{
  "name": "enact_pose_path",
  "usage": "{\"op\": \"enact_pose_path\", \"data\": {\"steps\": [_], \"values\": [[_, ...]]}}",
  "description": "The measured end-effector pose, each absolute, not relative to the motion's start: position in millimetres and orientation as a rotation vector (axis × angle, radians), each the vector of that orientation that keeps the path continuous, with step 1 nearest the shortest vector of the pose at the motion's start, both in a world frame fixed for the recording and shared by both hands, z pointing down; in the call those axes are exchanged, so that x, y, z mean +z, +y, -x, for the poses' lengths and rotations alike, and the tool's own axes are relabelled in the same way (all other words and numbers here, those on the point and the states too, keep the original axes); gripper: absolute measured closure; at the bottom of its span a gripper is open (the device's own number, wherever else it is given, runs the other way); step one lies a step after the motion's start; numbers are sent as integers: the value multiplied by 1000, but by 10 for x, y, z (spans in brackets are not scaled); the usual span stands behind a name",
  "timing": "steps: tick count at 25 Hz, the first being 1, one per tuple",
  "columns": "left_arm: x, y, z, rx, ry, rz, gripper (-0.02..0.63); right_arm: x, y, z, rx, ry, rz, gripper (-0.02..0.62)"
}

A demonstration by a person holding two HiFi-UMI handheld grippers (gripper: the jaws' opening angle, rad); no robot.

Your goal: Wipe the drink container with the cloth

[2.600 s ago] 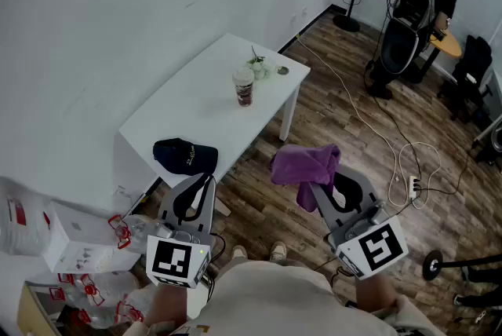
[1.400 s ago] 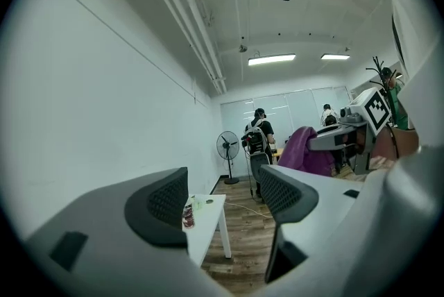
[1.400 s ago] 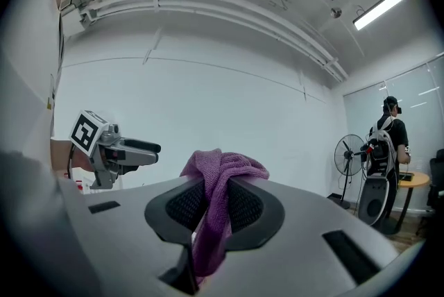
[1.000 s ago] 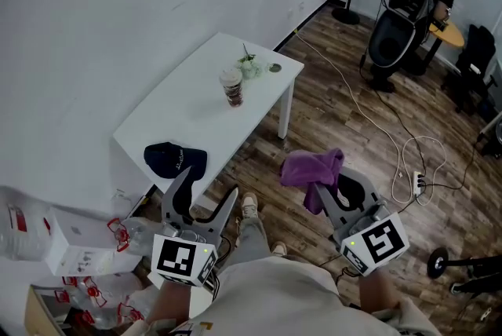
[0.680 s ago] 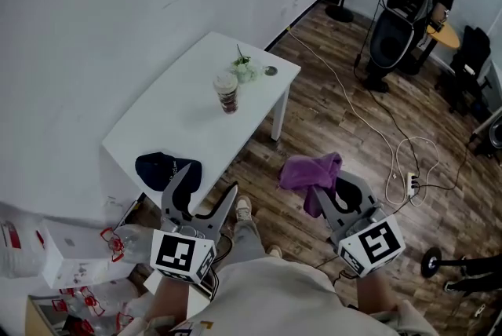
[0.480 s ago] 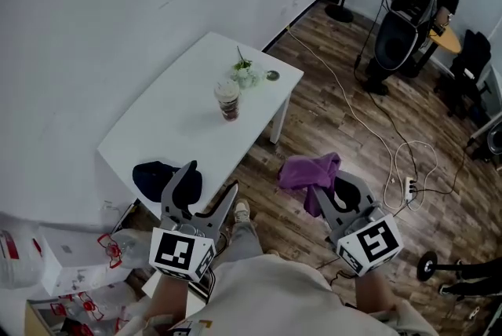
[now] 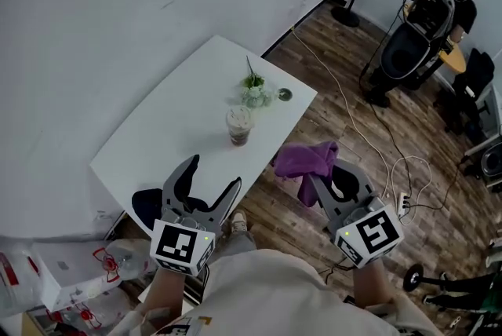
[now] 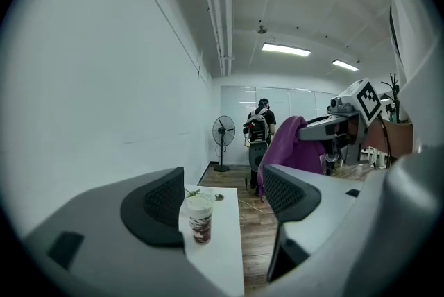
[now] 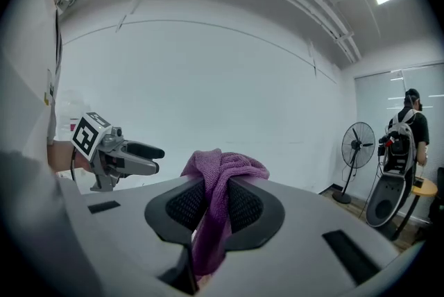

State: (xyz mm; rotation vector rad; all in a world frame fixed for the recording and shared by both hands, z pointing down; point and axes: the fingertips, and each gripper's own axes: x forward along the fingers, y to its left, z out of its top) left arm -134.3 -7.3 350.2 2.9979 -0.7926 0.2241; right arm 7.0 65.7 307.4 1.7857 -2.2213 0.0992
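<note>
the drink container [image 7: 239,126] stands on the white table [image 7: 176,118], ahead of both sets of jaws and touching neither. it is upright, its long axis straight up and down, lid on top and the dark part of the drink at the bottom, so it offers the jaws a round side wall all the way round.

from the left gripper [image 7: 213,176] it lies ahead and slightly to the right of the jaw line. in the left gripper view the drink container [image 8: 200,218] shows in the gap of the left gripper [image 8: 222,202], closer to the left-hand pad than to the right-hand one and still well beyond the tips. those jaws stand wide apart with nothing between the pads.

from the right gripper [image 7: 328,173] it lies ahead and off to the left. that gripper is clamped together on the purple cloth [image 7: 306,160]. in its own view the right gripper [image 9: 215,202] pinches the cloth [image 9: 222,167], with a bunch above the pads and a tail hanging below. the cup does not show in that view at all, so these jaws do not point at it.

we judge the left gripper the nearer and better lined up. its open jaws face the cup's side across the upright axis, which suits a steadying hold from the side. the cloth hand would have to swing left to bring the hanging fold against the wall. a small plant [image 7: 253,91] stands just beyond the cup, on the far side from both jaws.
</note>
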Motion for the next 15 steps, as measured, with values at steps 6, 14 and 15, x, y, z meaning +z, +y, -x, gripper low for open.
{"op": "enact_pose_path", "data": {"steps": [6,14,15], "values": [[3586,-581,1230,304,-714,-3043,250,3042,43,-156,111,-2204,-1791,512],[3788,-830,1012,407,-667,-3039,239,3192,-434,-394,164,-2219,-1776,512],[3824,-849,975,420,-682,-3025,235,3217,-483,-429,170,-2231,-1765,512]]}}
